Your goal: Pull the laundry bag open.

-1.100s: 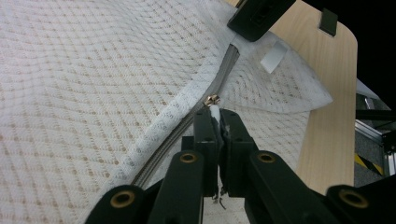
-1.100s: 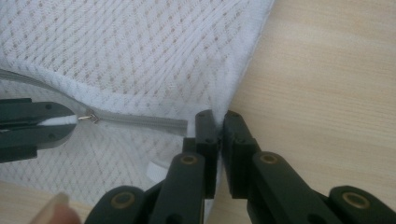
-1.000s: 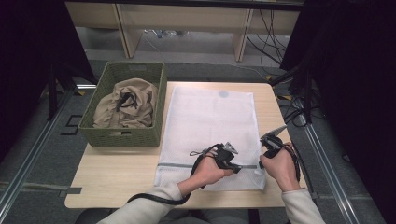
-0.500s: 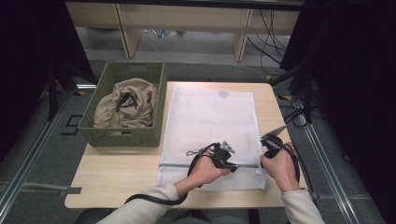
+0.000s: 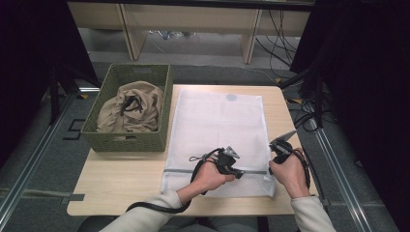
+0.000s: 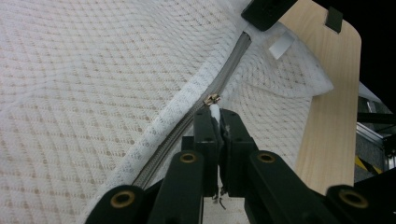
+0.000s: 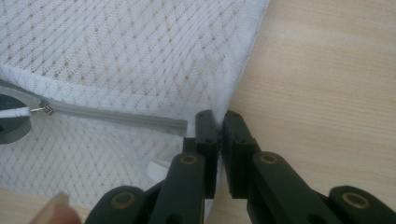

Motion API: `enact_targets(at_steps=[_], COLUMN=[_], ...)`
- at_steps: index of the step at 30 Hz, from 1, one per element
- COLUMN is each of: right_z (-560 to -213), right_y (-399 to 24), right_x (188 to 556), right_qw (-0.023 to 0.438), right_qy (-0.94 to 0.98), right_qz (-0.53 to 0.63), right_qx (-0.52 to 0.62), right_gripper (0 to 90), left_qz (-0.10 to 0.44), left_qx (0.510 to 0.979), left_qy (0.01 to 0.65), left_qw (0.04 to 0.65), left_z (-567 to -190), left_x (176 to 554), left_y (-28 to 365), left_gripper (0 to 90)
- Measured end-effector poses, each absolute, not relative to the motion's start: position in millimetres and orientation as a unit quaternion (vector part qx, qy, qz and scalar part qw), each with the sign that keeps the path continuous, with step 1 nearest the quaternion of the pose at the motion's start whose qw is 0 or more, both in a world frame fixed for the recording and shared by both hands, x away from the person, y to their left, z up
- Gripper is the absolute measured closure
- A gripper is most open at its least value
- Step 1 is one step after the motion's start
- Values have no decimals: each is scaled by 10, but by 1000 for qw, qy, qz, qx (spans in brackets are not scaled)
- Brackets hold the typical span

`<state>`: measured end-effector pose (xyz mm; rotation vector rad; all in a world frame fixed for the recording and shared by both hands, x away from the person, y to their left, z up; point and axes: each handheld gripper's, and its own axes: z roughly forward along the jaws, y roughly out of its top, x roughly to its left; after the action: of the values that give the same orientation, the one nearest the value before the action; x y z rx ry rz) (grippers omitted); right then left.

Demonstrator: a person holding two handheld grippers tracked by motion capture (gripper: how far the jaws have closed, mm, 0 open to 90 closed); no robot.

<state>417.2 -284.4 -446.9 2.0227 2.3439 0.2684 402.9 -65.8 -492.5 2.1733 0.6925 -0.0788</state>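
A white mesh laundry bag [image 5: 220,135] lies flat on the wooden worktop [image 5: 121,179], reaching from the far edge nearly to the near edge and filling most of the right half. A grey zipper [image 5: 251,171] runs across the bag close to its near end. The left tool [image 5: 238,173], held in the person's left hand [image 5: 208,176], sits on that zipper line toward the middle of the bag; in the left gripper view its jaws are clenched on the white zipper pull [image 6: 215,112], with the small metal slider [image 6: 212,99] just ahead of the tips and the grey zipper tape running off toward the far right corner of the bag. The right tool [image 5: 271,166], in the right hand [image 5: 290,174], is at the bag's right edge near the near right corner of the worktop; in the right gripper view its jaws [image 7: 217,116] are clamped on the hem of the mesh where the zipper ends, bare wood just beside them. At the left edge of the worktop stands a green woven basket [image 5: 96,137] holding a crumpled beige garment [image 5: 128,108], well apart from both tools.
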Motion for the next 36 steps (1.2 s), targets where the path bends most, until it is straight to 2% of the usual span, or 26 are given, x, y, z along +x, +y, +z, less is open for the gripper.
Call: enact_targets(at_steps=[9, 10, 12, 23, 25, 36], right_z=[-4478, -4480, -4483, -4484, -4496, -4486], right_y=[-2812, -2856, -2897, -2818, -2837, -2807], right_x=[4171, 4178, 4178, 4172, 4182, 4168], right_qw=[20, 43, 21, 22, 39, 20], right_qy=[753, 752, 746, 750, 754, 738], right_qz=[82, 76, 89, 84, 72, 77], right_qx=[653, 653, 660, 656, 652, 670], right_gripper=[868, 868, 868, 868, 868, 868], left_qz=[-17, -25, -34, -25, -17, -23], left_qx=[871, 868, 865, 867, 869, 866], left_qy=[277, 282, 285, 285, 282, 286], left_qw=[405, 408, 412, 408, 405, 409], left_z=[-4939, -4936, -4923, -4929, -4929, -4917], left_x=[4018, 4023, 4025, 4013, 4016, 4012], left_y=[-595, -568, -533, -480, -457, -379], left_gripper=[867, 867, 867, 867, 867, 867])
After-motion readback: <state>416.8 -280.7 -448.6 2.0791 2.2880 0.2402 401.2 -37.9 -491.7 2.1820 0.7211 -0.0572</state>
